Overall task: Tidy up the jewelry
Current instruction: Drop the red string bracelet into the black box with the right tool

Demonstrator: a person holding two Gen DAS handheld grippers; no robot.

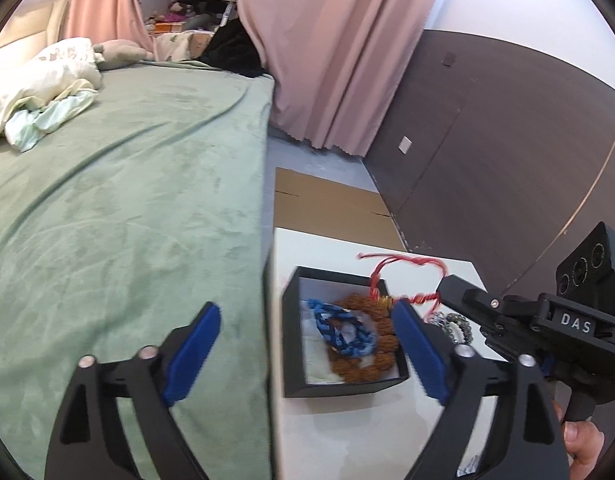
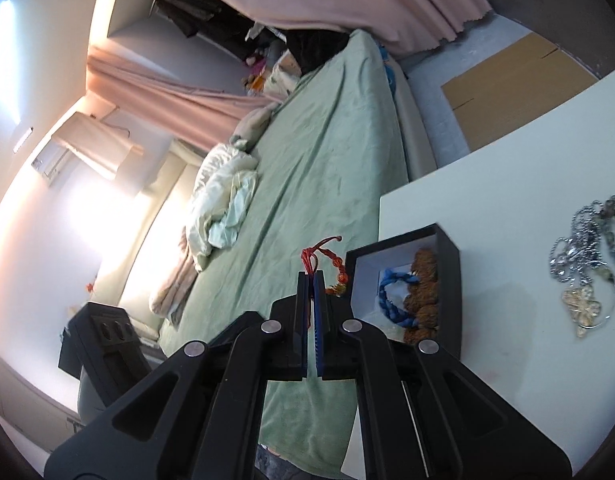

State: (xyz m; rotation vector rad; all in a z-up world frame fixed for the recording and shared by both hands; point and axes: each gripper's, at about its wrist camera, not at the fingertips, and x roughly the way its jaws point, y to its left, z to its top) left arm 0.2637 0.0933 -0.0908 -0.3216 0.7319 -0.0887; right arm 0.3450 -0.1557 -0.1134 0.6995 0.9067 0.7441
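The left gripper [image 1: 307, 354] has its blue fingers [image 1: 193, 354] spread wide, nothing between them, poised over the bed edge and the black box [image 1: 295, 376]. That box sits near the tabletop [image 1: 347, 432] edge closest to the bed [image 1: 127, 220] and holds a blue braided bracelet [image 1: 343, 330] and a brown bead bracelet [image 1: 371, 364]. The right gripper [image 2: 312, 280] has its fingers clamped on a red cord bracelet [image 2: 319, 250], carried in the air beside the box. A pile of silver chains [image 2: 583, 256] lies farther along the tabletop.
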